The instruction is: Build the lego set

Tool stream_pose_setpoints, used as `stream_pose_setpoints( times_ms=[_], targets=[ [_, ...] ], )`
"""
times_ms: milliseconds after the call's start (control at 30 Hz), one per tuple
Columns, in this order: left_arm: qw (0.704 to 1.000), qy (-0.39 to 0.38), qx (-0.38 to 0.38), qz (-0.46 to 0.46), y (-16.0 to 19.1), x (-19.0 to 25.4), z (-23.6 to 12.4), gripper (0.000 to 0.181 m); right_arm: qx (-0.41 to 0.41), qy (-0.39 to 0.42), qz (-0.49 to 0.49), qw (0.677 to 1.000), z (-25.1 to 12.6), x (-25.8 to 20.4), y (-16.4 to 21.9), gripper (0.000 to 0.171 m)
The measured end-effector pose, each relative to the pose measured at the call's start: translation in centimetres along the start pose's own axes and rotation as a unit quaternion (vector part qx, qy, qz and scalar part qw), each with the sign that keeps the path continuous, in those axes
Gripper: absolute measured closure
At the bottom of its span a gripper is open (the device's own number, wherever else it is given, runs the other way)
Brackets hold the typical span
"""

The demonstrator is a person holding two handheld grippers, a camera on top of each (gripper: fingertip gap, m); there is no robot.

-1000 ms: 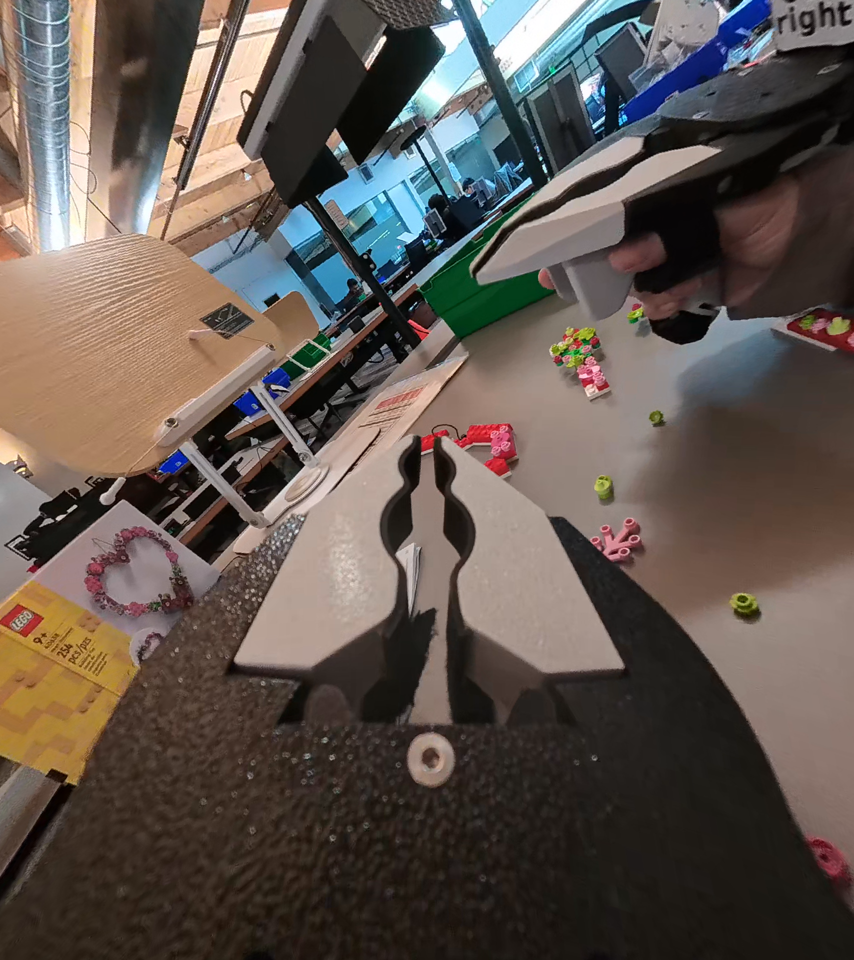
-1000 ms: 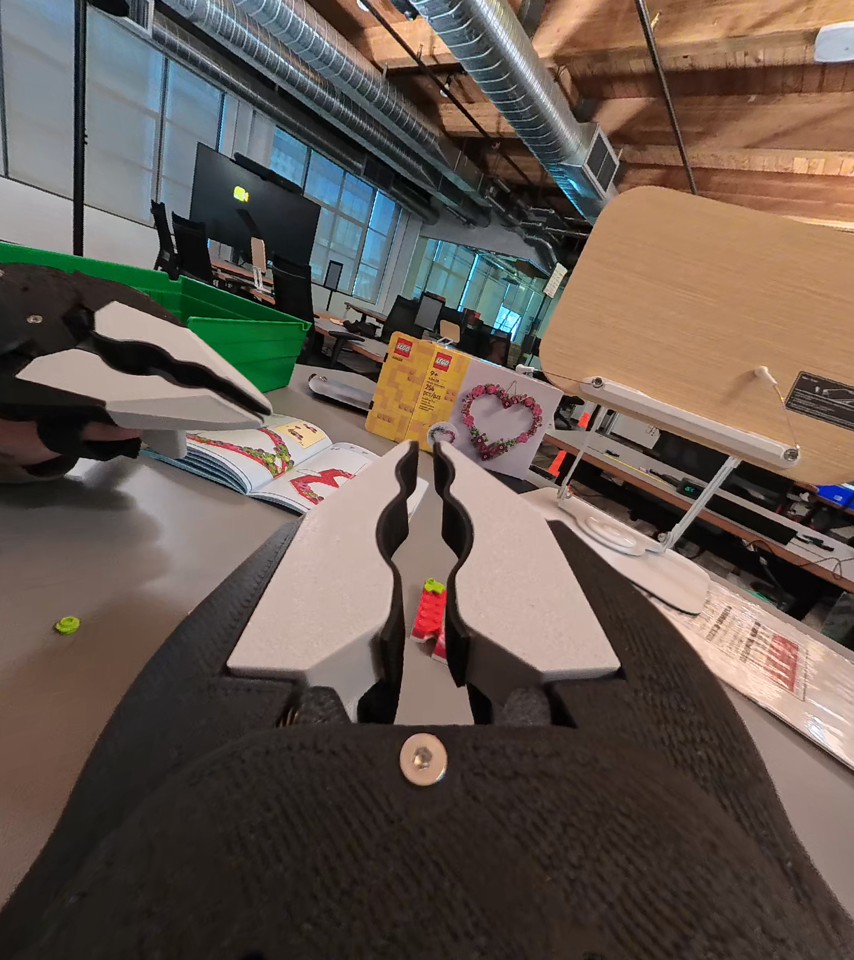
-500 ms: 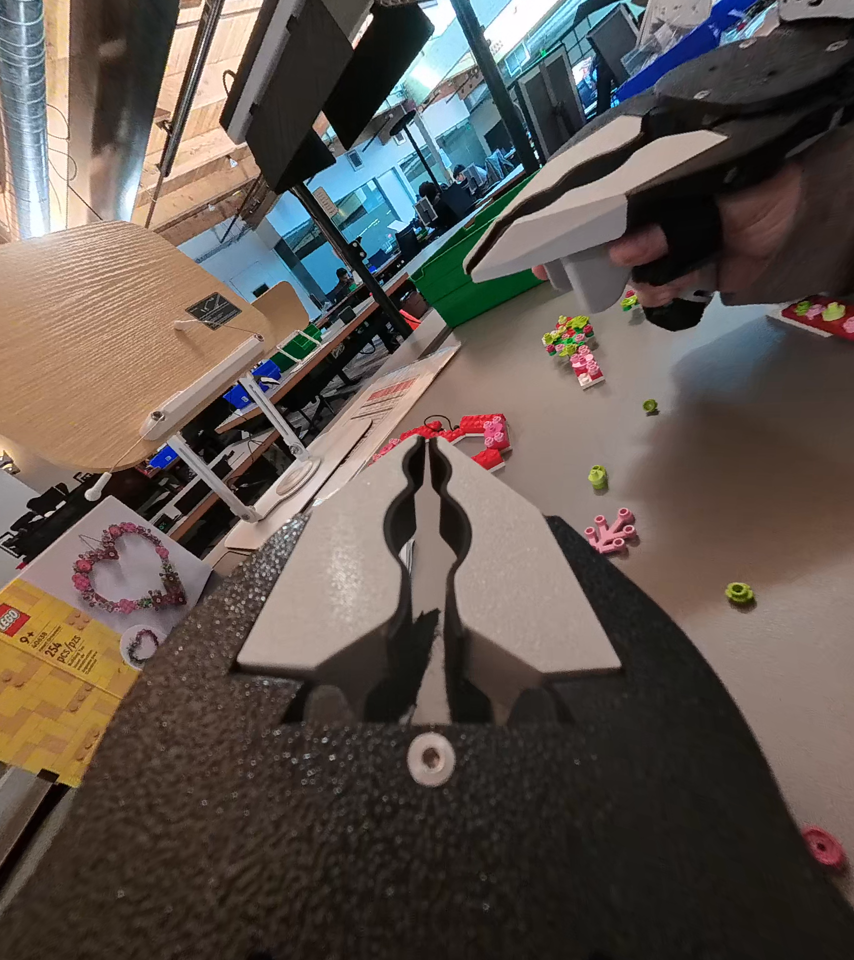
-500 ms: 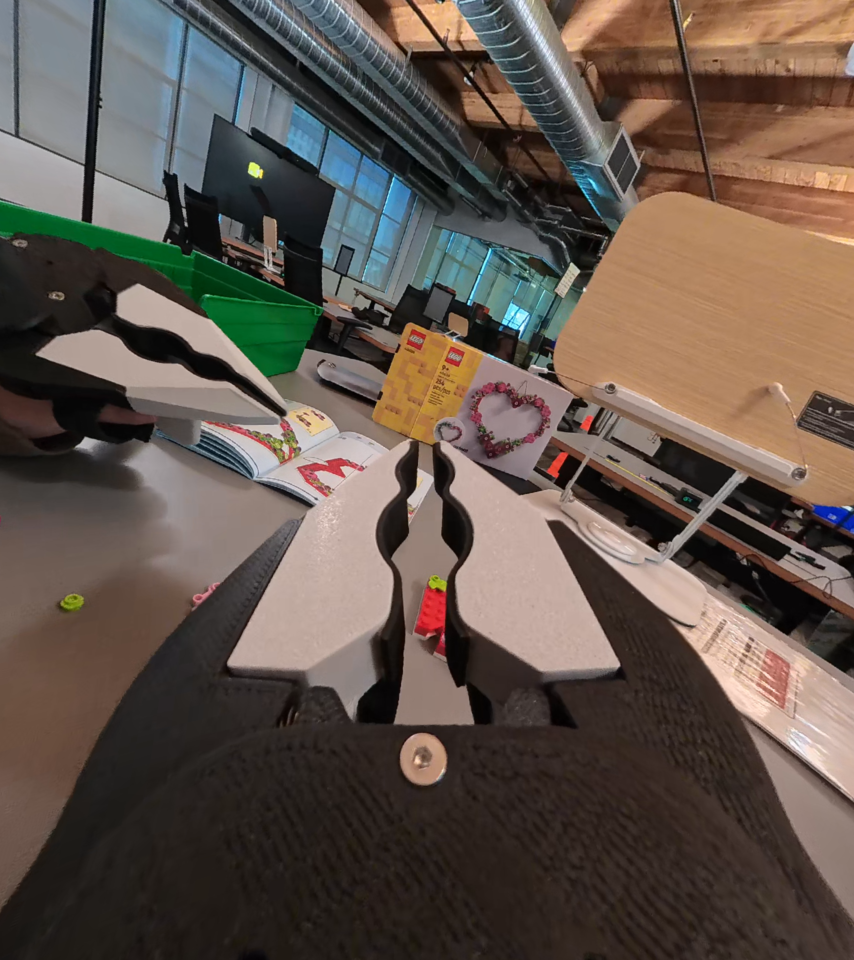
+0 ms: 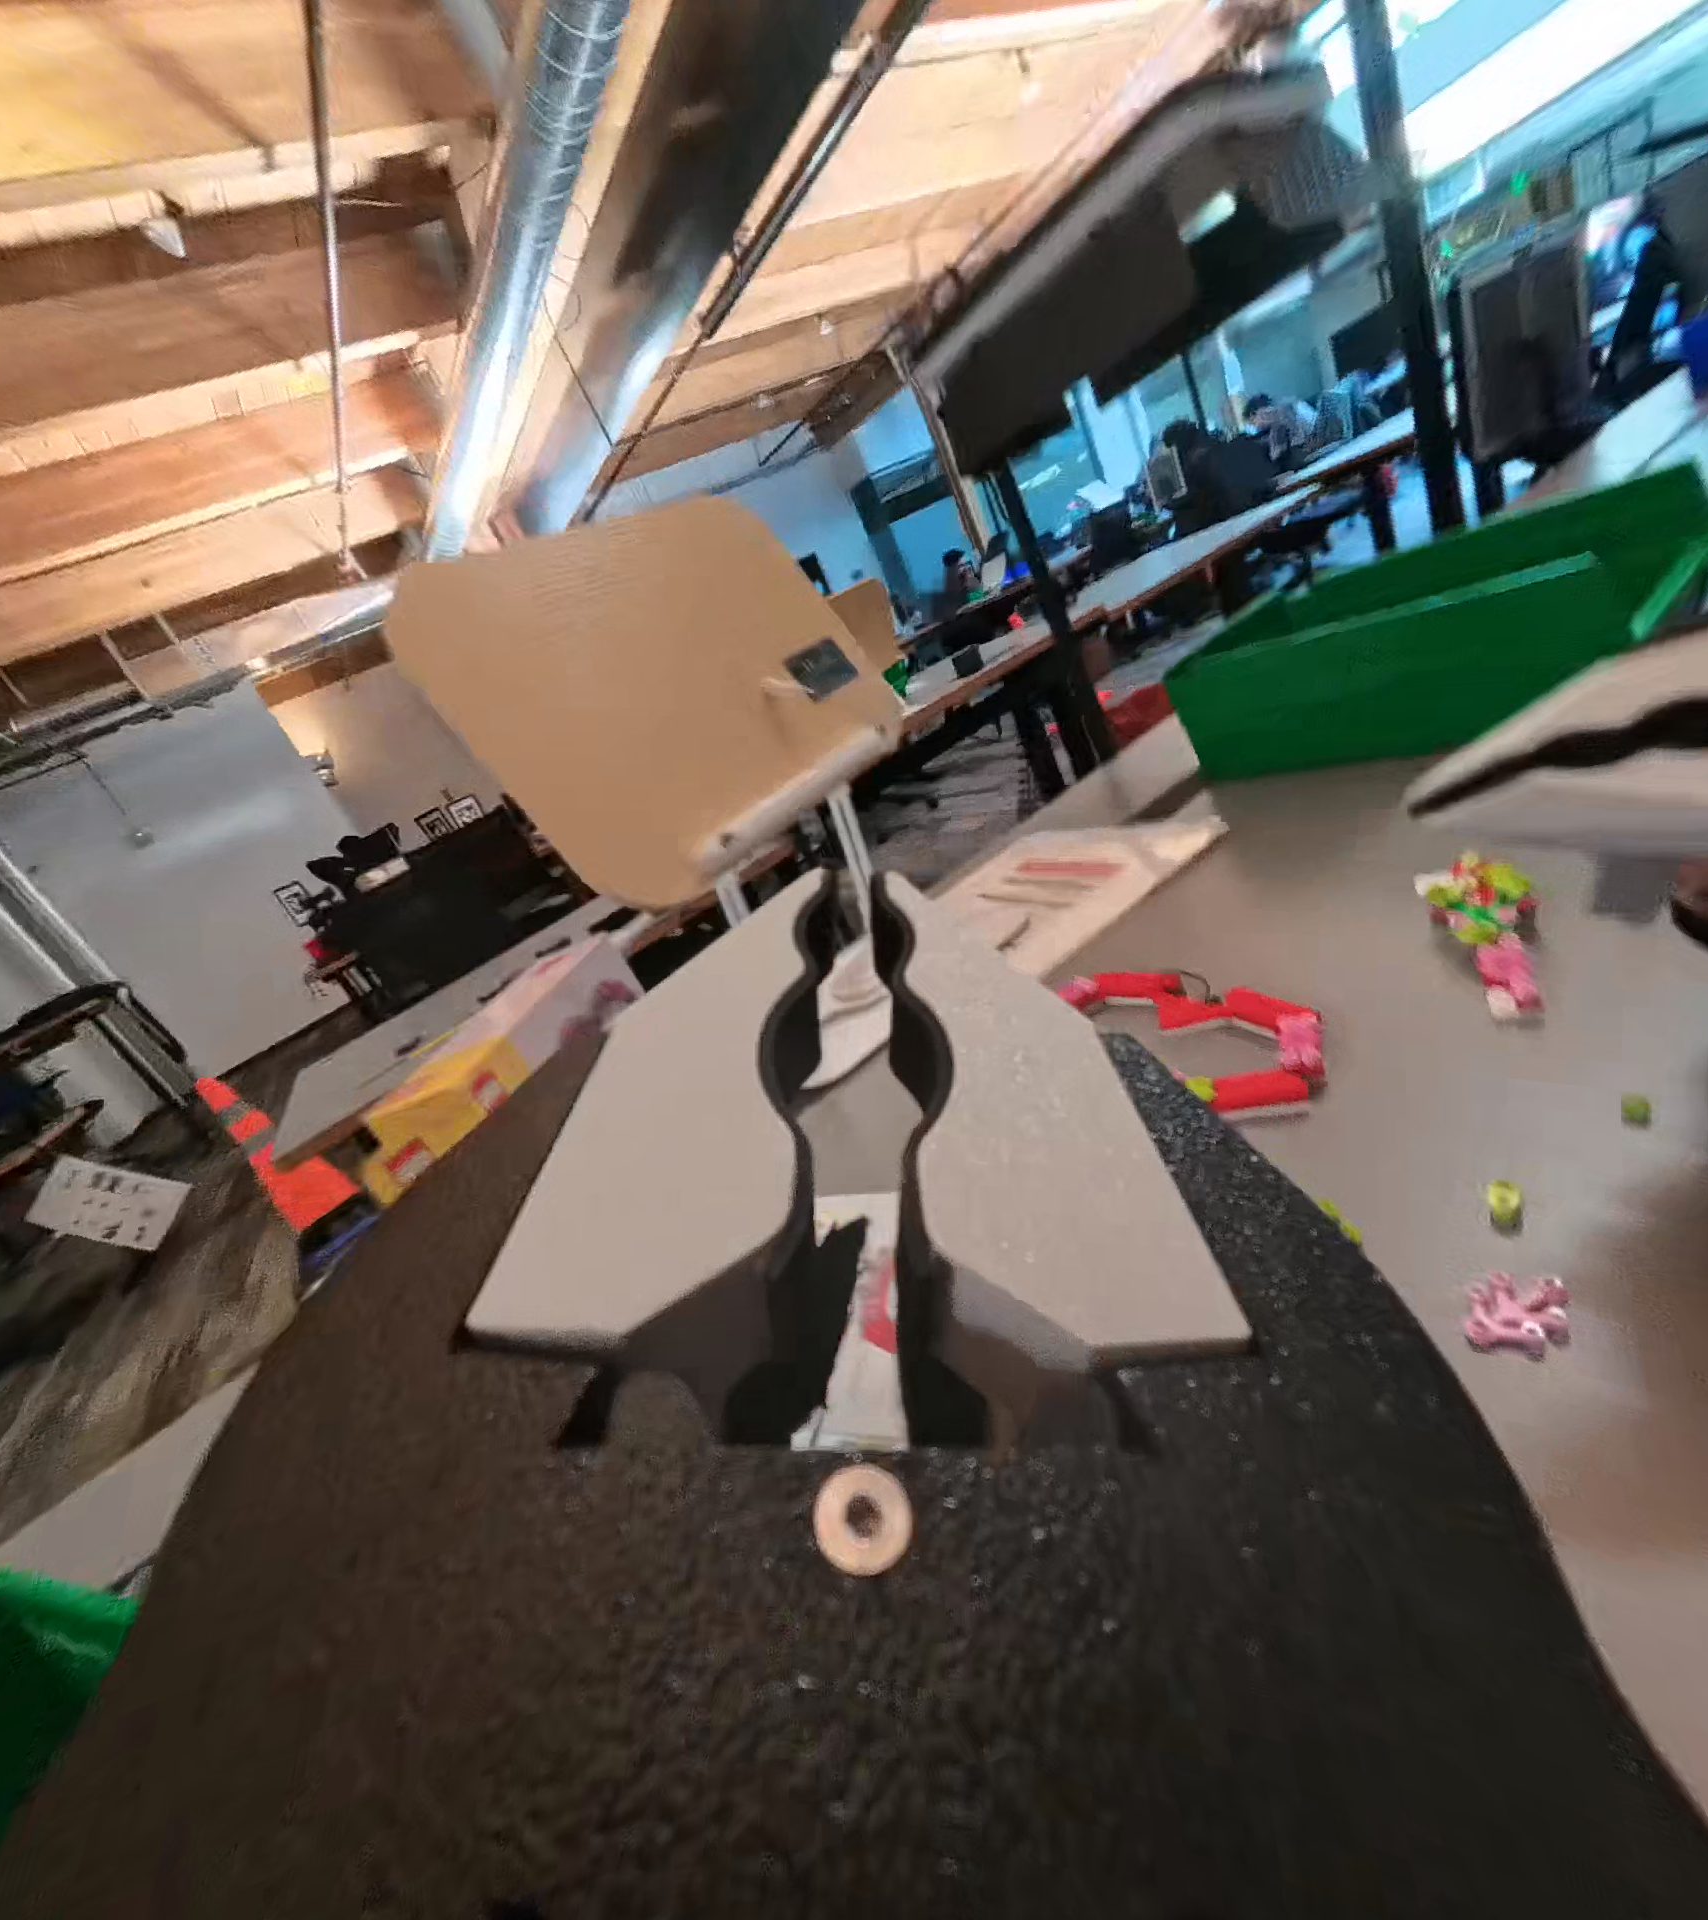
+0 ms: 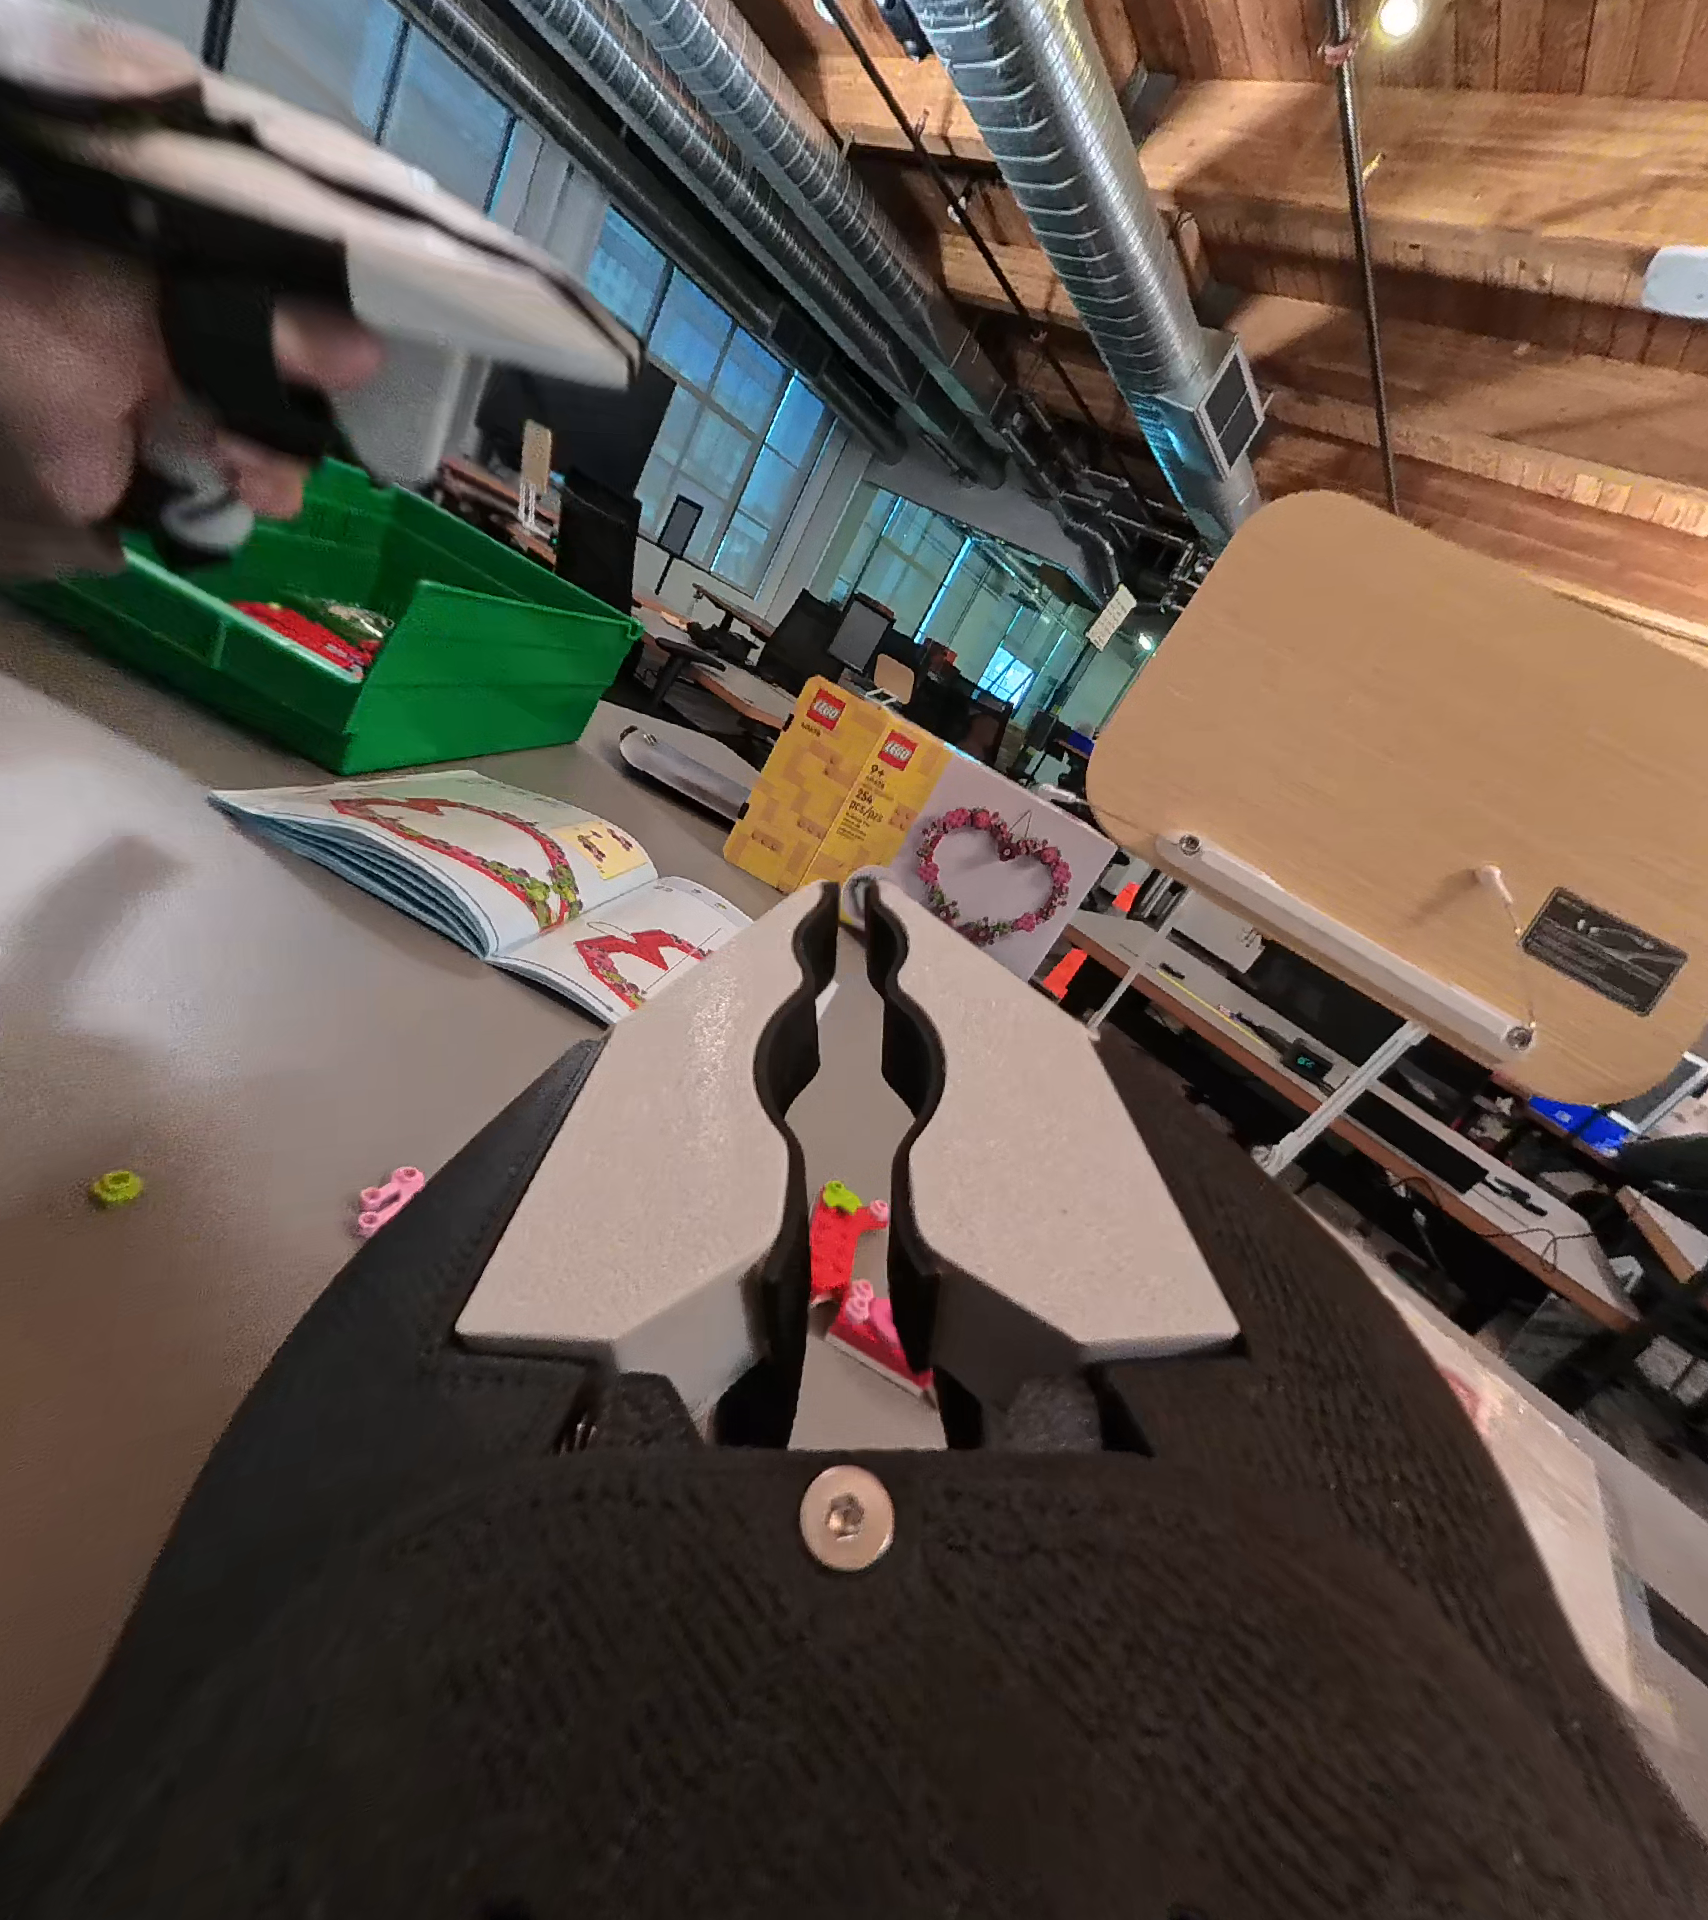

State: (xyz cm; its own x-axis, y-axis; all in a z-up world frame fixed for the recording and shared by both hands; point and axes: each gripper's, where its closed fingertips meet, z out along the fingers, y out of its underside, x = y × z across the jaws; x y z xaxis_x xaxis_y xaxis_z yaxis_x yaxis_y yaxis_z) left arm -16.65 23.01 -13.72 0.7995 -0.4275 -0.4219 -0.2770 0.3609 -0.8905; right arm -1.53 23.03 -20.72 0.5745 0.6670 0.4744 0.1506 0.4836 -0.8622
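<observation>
Between the almost closed fingers of the left tongs (image 5: 850, 899) nothing is held. The right tongs (image 6: 852, 902) are also nearly shut and empty, above a red and pink lego piece (image 6: 848, 1247) on the grey table (image 6: 154, 1299). Farther out lie the open booklet (image 6: 476, 873) and the green bin (image 6: 476, 665).

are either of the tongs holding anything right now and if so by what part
Nothing is held. The left tongs and the right tongs are both nearly closed and empty; the red heart piece seen between the right fingers lies on the table below.
</observation>
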Motion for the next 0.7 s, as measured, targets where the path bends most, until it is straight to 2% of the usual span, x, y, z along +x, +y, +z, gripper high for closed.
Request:
stream_pose_setpoints(
  times_ms=[67, 133, 200, 267, 367, 467, 500, 600, 633, 700],
  targets=[
    [0.999, 0.006, 0.016, -0.031, -2.4, -3.7, -1.3, 0.179, 0.008, 0.001, -0.003, 1.000, -0.1, 0.0, -0.4, 0.168],
    [0.995, -0.039, -0.037, -0.083, -2.0, -9.2, -2.2, 0.175, 0.010, 0.001, -0.006, 1.000, -0.1, 0.0, -0.5, 0.168],
    [0.975, -0.102, -0.150, -0.131, 1.7, -14.9, -3.2, 0.181, 0.006, -0.003, -0.004, 1.000, 0.0, -0.2, -0.3, 0.168],
    [0.947, -0.130, -0.234, -0.176, 5.9, -19.2, -4.1, 0.181, 0.004, -0.005, 0.000, 1.000, 0.0, -0.2, -0.1, 0.168],
    [0.864, -0.137, -0.403, -0.268, 14.6, -23.1, -6.5, 0.179, 0.007, -0.003, 0.006, 1.000, 0.0, -0.2, -0.1, 0.168],
    [0.776, -0.134, -0.488, -0.376, 21.0, -24.2, -8.7, 0.175, 0.006, -0.003, 0.007, 1.000, 0.0, -0.1, -0.1, 0.168],
    [0.748, -0.119, -0.506, -0.412, 22.4, -23.7, -9.1, 0.181, 0.005, -0.003, 0.006, 1.000, 0.0, -0.1, 0.0, 0.168],
    [0.671, -0.114, -0.570, -0.460, 26.3, -22.4, -11.1, 0.178, -0.001, -0.005, 0.002, 1.000, 0.0, -0.1, 0.3, 0.170],
    [0.651, -0.115, -0.592, -0.461, 27.2, -22.0, -11.7, 0.174, -0.003, -0.004, 0.001, 1.000, 0.0, -0.1, 0.4, 0.170],
    [0.630, -0.127, -0.614, -0.459, 28.3, -22.0, -12.4, 0.167, -0.005, -0.002, 0.001, 1.000, 0.0, 0.0, 0.5, 0.170]
  ],
)
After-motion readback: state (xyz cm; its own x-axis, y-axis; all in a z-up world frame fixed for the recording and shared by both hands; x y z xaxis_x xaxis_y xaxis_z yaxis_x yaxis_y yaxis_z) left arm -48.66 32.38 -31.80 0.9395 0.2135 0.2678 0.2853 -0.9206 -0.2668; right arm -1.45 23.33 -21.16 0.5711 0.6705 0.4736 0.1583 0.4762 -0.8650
